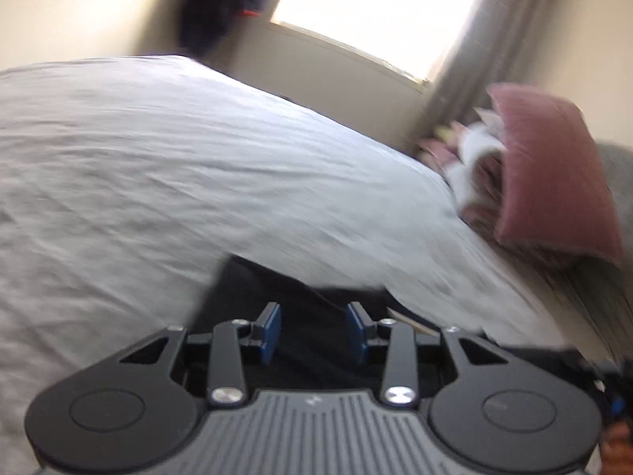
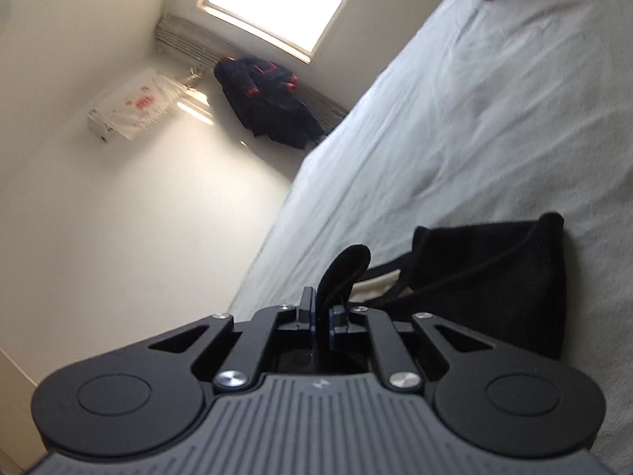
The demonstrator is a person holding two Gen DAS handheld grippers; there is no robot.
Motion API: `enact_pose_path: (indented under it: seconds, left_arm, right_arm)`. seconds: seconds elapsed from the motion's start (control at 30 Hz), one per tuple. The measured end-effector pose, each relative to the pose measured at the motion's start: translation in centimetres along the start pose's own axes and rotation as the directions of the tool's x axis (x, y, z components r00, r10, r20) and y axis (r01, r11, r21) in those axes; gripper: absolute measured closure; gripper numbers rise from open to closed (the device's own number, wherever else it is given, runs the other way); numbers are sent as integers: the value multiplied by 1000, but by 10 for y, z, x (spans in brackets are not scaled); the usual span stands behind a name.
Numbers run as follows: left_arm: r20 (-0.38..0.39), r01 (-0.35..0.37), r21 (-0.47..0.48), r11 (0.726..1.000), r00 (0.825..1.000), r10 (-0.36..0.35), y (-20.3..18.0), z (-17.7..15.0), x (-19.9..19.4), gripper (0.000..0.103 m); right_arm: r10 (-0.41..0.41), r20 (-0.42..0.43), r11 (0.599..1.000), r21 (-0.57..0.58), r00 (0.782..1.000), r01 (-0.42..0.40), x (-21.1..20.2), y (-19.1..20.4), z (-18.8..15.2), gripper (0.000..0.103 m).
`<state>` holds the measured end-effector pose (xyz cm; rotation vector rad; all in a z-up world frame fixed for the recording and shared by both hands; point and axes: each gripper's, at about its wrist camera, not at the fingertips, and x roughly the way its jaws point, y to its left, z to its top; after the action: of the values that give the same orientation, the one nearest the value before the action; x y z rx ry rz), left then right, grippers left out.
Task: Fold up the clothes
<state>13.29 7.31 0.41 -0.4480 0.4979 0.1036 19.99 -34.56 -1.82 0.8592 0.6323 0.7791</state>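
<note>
A black garment (image 2: 494,277) lies partly folded on the white bed sheet (image 2: 474,118), with a pale inner label showing. My right gripper (image 2: 321,308) is shut on an edge of the black garment, and a flap of cloth sticks up between the pads. In the blurred left wrist view, my left gripper (image 1: 314,330) is open just above the black garment (image 1: 277,285), with nothing between its blue pads (image 1: 272,332).
A pink pillow (image 1: 554,174) and crumpled pale bedding (image 1: 470,170) lie at the bed's right end. A dark jacket with red trim (image 2: 269,103) hangs on the radiator under the window. A white bag (image 2: 134,107) lies on the floor by the wall.
</note>
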Motion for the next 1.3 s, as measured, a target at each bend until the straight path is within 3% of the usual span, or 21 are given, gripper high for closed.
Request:
enact_pose_path:
  seconds: [0.23,0.6,0.7,0.8,0.9,0.97,1.03,1.1,1.13,1.17,1.2,1.3]
  left_arm:
    - [45,-48,-112,993,998,53,29,17,1,71]
    - [27,-25,-54,998,999,27,24,-2,18,72]
    - [26,-26,-3,1000,999,26,19,-5,23,72]
    - [14,-53,43,998,999,52,16,-8,31,72]
    - [-10,-94,68,993,995,95,18,-10,38,72]
    - [-1,-83,67,994,997,83,20,-8,37,72]
    - [19,-67,85,994,998,66,17,-3,33,72]
    - [26,-53,104,993,998,51,13,3,32,78]
    - [24,-57,113,992,998,54,11,6,34,78]
    - [21,-60,122,991,998,58,10,9,36,79]
    - [27,-61,124,990,998,58,9,12,38,79]
    - [24,-51,132,990,999,48,9,16,43,79]
  right_arm:
    - [-12,38,1000,-5,999,12,-5,1,8,94]
    - [-69,73,997,-37,995,72,-18,2,13,95]
    - [-137,70,989,-42,988,140,-20,-5,15,95]
    - [-255,32,964,-75,966,256,-14,-10,14,94]
    - [-459,39,875,-150,888,459,-1,-9,10,88]
    - [-524,70,828,-189,849,527,1,-8,9,88]
    - [-517,119,820,-213,847,531,-1,-2,8,87]
    - [-485,151,819,-265,861,508,0,7,5,87]
    - [-476,154,815,-292,866,500,2,11,3,82]
    - [-479,145,806,-317,866,500,6,13,1,68]
    - [-488,138,793,-341,862,504,10,14,-1,63]
    - [-512,129,767,-376,849,520,19,12,-4,61]
